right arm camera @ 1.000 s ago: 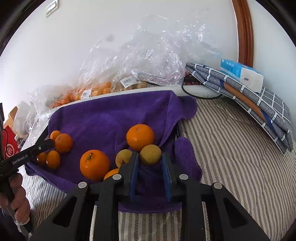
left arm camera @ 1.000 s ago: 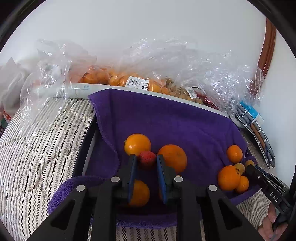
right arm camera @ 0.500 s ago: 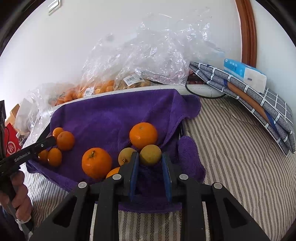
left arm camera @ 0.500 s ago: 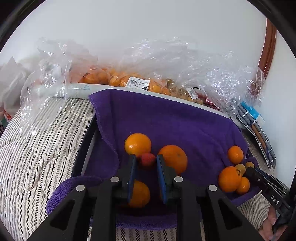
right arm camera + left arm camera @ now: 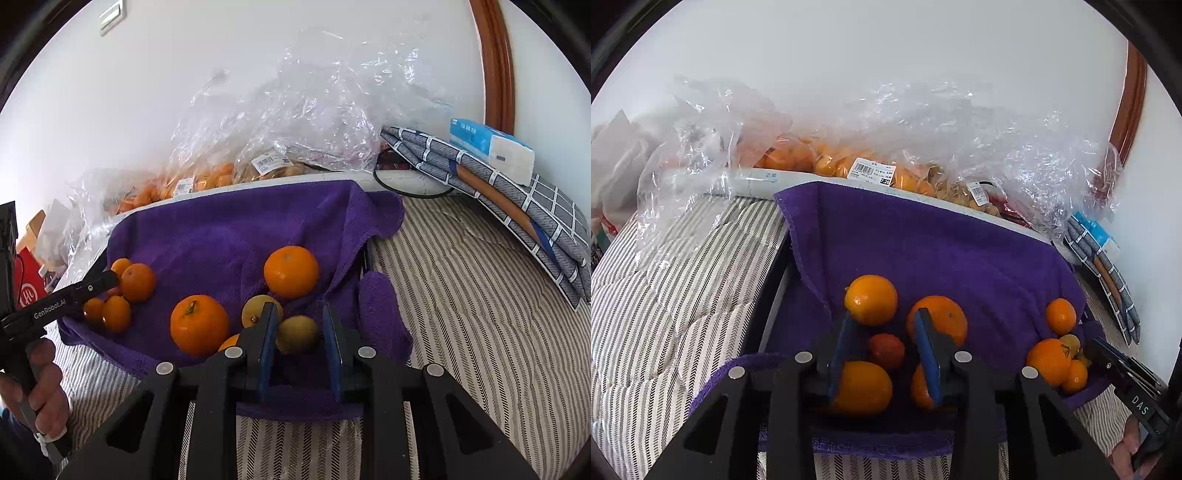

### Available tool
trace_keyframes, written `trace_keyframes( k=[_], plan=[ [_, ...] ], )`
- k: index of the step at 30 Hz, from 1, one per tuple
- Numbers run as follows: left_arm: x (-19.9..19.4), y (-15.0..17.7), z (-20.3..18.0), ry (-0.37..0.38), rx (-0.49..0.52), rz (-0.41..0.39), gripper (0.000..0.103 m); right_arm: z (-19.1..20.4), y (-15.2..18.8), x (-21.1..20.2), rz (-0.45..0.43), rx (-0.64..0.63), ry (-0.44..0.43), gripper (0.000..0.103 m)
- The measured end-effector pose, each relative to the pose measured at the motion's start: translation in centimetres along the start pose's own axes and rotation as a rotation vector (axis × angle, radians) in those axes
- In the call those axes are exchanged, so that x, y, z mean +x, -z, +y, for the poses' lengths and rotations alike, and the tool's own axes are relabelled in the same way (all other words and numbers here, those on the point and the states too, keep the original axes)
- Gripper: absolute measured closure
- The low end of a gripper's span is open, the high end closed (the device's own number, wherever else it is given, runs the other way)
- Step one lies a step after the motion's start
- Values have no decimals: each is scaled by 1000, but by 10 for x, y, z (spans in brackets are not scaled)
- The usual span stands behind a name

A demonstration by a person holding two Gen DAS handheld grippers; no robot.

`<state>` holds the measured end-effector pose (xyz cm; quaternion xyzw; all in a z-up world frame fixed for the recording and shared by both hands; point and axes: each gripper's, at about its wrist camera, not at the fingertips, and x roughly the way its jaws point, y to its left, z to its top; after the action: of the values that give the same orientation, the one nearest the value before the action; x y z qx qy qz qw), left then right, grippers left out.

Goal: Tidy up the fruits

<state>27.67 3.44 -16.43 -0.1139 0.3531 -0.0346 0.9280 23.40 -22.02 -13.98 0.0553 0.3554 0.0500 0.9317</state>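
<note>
A purple towel [image 5: 923,251] lines a tray and carries several fruits. In the left wrist view my left gripper [image 5: 884,321] is open, and a small red fruit [image 5: 886,350] lies loose on the towel between its fingers, among oranges [image 5: 871,299]. In the right wrist view my right gripper [image 5: 299,314] is open around a yellow-green fruit [image 5: 297,334] that rests on the towel [image 5: 229,236], with a second yellow fruit [image 5: 255,312] and oranges [image 5: 291,271] beside it. The left gripper [image 5: 107,278] reaches in at the far left.
Clear plastic bags of fruit [image 5: 871,162] lie behind the tray against the white wall. A folded grey checked cloth [image 5: 498,192] with a blue tissue pack [image 5: 491,147] lies at the right. A striped bedcover [image 5: 480,314] surrounds the tray.
The left gripper has opened wider and let go of the red fruit, which now lies lower between the fingers. The right gripper has opened slightly around the yellow-green fruit.
</note>
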Motion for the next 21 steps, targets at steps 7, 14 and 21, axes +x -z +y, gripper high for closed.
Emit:
trace_keyframes(
  k=[7,14,21],
  plan=[
    [-7,0,-1,4,-11,-28,62,2,1,-8,-38,-1,15,70],
    [-12,3,-2,6,-18,-35,58,9,0,-13,-73,-19,31,52],
    [-34,5,-2,-19,2,-72,58,22,0,-27,-41,1,52,51]
  ],
)
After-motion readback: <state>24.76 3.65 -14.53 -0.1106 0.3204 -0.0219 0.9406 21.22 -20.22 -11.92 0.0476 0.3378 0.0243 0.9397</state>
